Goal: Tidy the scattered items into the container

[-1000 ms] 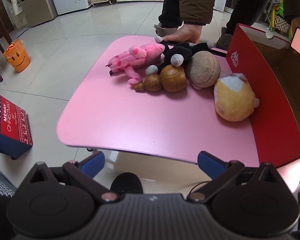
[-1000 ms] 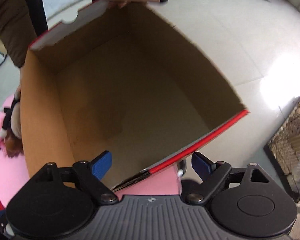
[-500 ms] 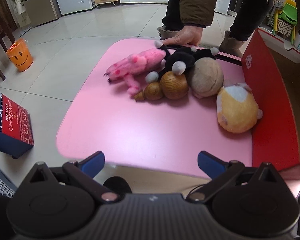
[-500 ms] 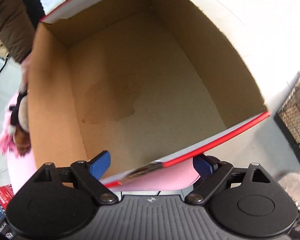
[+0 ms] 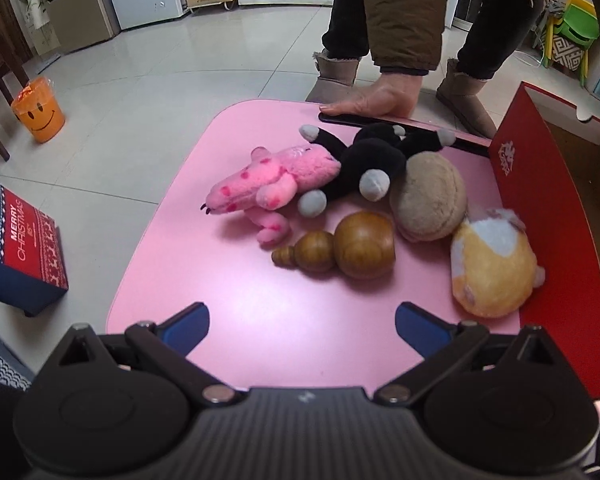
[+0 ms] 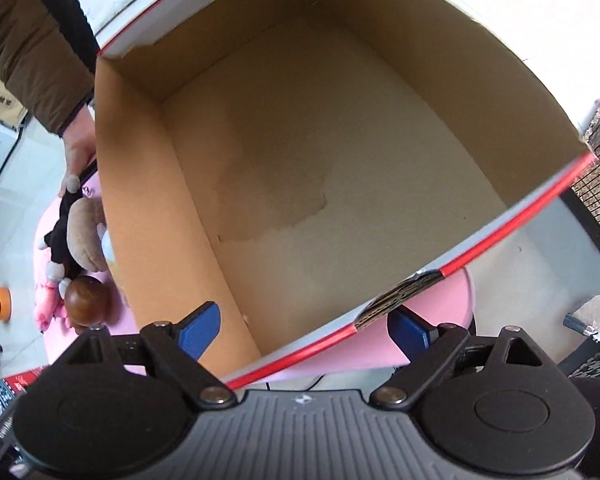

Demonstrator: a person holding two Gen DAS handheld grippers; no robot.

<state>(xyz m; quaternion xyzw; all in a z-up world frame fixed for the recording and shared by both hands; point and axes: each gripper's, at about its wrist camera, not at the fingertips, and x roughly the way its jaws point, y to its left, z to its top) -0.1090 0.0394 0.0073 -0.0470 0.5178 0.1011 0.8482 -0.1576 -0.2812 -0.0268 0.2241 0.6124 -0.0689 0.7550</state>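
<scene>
Left gripper (image 5: 302, 326): we hold it above the near edge of the table, its blue fingers spread wide with nothing between them.
Right gripper (image 6: 304, 326): we hold it over the box's near corner; its jaws are opening, and only the box's red rim crosses the gap, untouched by the pads.
Table (image 5: 220, 280): pink, low, with rounded corners; the toys sit in a cluster on its far right part.
Pink toy (image 5: 272, 180): spotted plush lying on its side, farthest left in the cluster, touching the black toy.
Black toy (image 5: 370, 160): plush with grey paws, sprawled at the far side between the pink toy and the brown cushion.
Brown cushion (image 5: 428, 196): round plush, right of the black toy, just beyond the gourd.
Gourd (image 5: 340, 250): wooden, lying on its side, nearest to us in the middle of the cluster.
Yellow toy (image 5: 492, 268): round plush pressed against the box's red wall.
Box (image 6: 340, 168): open cardboard, red outside, standing on the table's right side; we see nothing inside it.
Person's hand (image 5: 374, 98): resting on a dark flat thing at the table's far edge.
</scene>
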